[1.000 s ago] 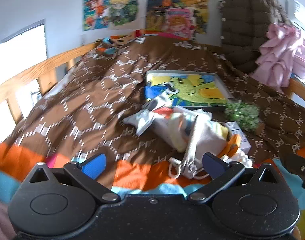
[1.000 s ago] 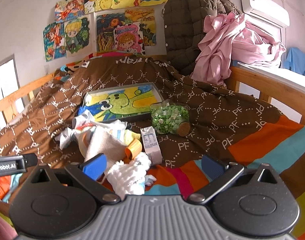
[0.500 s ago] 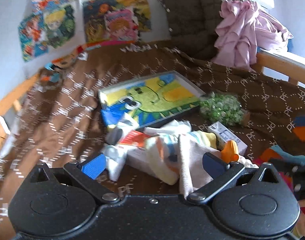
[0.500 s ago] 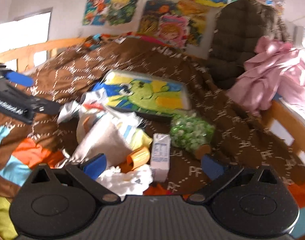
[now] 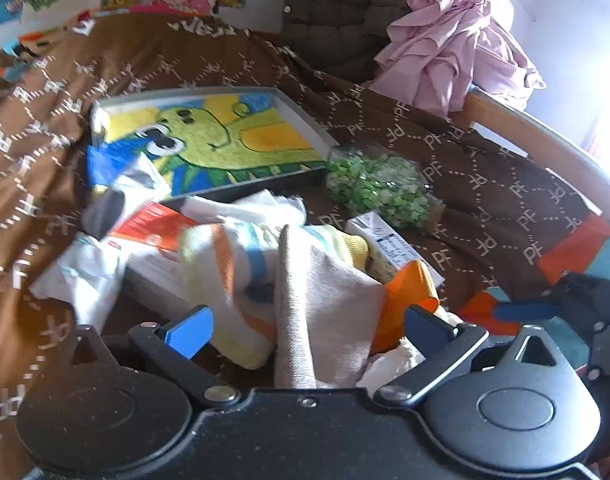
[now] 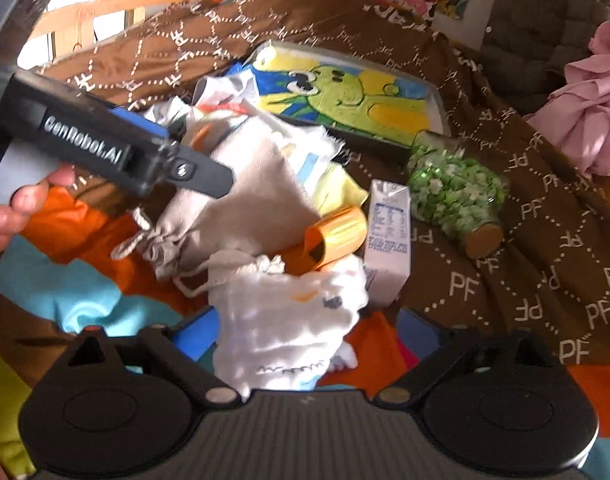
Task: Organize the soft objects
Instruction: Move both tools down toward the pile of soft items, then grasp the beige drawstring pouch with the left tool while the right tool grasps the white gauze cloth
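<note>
A pile of soft things lies on the brown bedspread (image 5: 485, 168). A beige drawstring pouch (image 5: 325, 320) sits between the open jaws of my left gripper (image 5: 309, 328), beside a striped yellow, orange and blue cloth (image 5: 233, 268). In the right wrist view the beige pouch (image 6: 245, 208) lies under the left gripper (image 6: 145, 148), and a white drawstring pouch (image 6: 285, 316) lies between the open jaws of my right gripper (image 6: 305, 332). Neither gripper grips anything.
A tray with a green cartoon picture (image 5: 209, 136) lies behind the pile. A jar of green beads (image 6: 453, 196), a small milk carton (image 6: 387, 236) and an orange tube (image 6: 337, 236) lie at the right. A pink cloth (image 5: 457, 48) hangs on the wooden bed rail (image 5: 545, 148).
Both grippers have moved forward and down onto the pile. The left one has swung right to straddle the beige pouch; the right one now straddles the white pouch.
</note>
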### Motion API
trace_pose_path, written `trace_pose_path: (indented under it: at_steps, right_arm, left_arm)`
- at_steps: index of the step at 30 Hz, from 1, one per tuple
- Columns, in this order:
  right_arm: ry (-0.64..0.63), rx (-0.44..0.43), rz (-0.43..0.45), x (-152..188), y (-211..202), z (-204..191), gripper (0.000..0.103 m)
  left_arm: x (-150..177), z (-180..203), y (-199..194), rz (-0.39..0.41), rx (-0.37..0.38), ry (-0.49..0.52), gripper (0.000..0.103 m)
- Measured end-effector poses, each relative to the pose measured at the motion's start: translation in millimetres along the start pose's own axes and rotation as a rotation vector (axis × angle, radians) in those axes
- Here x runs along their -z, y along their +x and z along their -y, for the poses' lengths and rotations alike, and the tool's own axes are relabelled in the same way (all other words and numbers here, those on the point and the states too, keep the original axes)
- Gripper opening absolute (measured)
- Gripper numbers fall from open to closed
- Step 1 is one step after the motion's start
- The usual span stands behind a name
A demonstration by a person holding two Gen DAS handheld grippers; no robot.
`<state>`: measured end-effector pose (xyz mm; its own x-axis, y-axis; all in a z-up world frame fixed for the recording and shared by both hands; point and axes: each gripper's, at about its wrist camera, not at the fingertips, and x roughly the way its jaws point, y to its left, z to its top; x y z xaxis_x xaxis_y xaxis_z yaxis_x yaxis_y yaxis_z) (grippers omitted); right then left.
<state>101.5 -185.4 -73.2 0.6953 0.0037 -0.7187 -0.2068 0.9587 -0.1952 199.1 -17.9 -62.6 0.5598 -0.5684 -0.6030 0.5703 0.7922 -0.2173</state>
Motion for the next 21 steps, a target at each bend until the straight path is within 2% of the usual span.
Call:
trace_pose_path:
  at_steps: [2, 6, 9, 11, 18, 21]
  right_arm:
    - [0.006, -0.014, -0.031, 1, 7, 0, 0.091]
    - [-0.006, -0.024, -0.055, 2, 16, -4, 0.088]
    - [-0.019, -0.022, -0.060, 2, 20, -6, 0.086]
    - [-0.018, -0.013, -0.066, 1, 22, -6, 0.083]
    - [-0.023, -0.005, -0.072, 1, 25, -7, 0.074]
    - [-0.032, -0.004, -0.077, 1, 25, -9, 0.066]
  left_arm:
    - [1, -1, 7, -0.024, 0.019, 0.005, 0.091]
    - [6, 2, 13, -0.051, 0.070, 0.030, 0.087]
    - [7, 2, 19, -0.073, 0.081, 0.032, 0.083]
    - [8, 1, 24, -0.090, 0.090, 0.031, 0.073]
    - [8, -2, 27, -0.114, 0.131, 0.010, 0.054]
    - [9, -3, 29, -0.129, 0.128, -0.001, 0.045]
